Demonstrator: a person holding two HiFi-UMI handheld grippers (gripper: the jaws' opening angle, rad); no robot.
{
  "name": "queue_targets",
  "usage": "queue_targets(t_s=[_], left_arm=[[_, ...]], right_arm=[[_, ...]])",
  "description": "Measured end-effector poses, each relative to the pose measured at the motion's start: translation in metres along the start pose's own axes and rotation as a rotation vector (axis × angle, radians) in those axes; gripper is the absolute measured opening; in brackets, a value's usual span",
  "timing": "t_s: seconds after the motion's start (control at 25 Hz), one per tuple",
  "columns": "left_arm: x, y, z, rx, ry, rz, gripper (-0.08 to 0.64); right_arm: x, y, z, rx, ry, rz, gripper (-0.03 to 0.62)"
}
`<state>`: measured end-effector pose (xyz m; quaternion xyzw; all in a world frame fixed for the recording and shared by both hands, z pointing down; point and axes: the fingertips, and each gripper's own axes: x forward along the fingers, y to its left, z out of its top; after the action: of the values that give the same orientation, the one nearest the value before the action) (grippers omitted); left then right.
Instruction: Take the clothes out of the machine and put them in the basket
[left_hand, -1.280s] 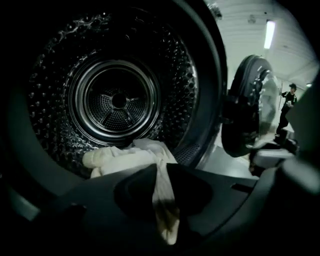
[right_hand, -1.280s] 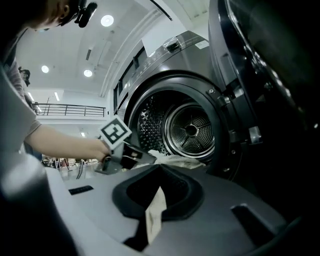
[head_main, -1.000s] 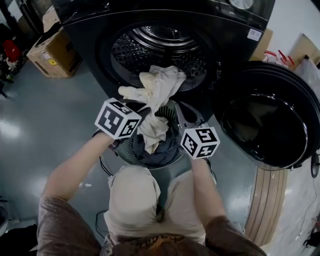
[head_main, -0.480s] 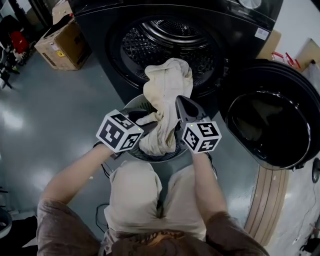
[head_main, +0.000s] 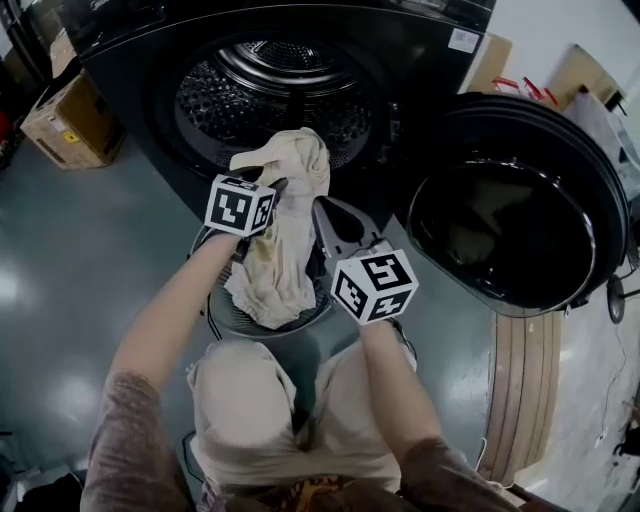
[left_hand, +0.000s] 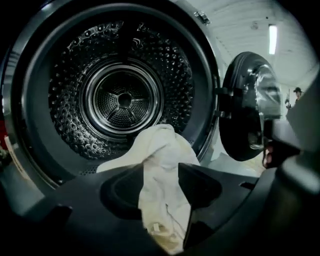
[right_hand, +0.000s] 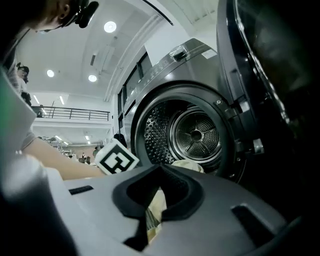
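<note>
Cream cloth (head_main: 280, 230) hangs from the drum (head_main: 260, 90) mouth into the basket (head_main: 225, 320). Left gripper (left_hand: 160, 170) is tilted down, forearm outstretched, jaws just been opening, cloth loose between them. Right gripper (right_hand: 160, 167) is level, jaws pressed together.

claw (left_hand: 161, 172) just opening, cream cloth (left_hand: 162, 145) between; drum (left_hand: 122, 100) behind

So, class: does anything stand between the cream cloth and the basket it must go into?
Nothing visible does. The cream cloth hangs down over the basket, and its lower end lies inside the rim.
</note>
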<state>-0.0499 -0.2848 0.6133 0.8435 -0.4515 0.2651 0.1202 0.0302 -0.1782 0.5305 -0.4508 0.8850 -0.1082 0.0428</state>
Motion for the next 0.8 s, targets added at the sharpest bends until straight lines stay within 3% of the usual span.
queue_targets(t_s=[0.32, 0.44, 0.6, 0.8], left_arm=[[0.053, 0.005, 0.002, -0.042, 0.005, 0.039, 0.176], [0.053, 0.005, 0.002, -0.043, 0.005, 0.027, 0.1], [0.029, 0.001, 0.003, -0.053, 0.006, -0.014, 0.06], [-0.039, -0.02, -0.009, -0.022, 0.016, -0.101, 0.054]], right_arm=[[-0.023, -0.024, 0.009, 0.001, -0.011, -0.074, -0.003], [-0.025, -0.029, 0.01, 0.009, -0.017, -0.084, -0.003], [-0.017, -0.025, 0.005, -0.005, -0.009, -0.066, -0.003], [-0.007, -0.03, -0.004, 0.004, -0.001, -0.057, -0.003]])
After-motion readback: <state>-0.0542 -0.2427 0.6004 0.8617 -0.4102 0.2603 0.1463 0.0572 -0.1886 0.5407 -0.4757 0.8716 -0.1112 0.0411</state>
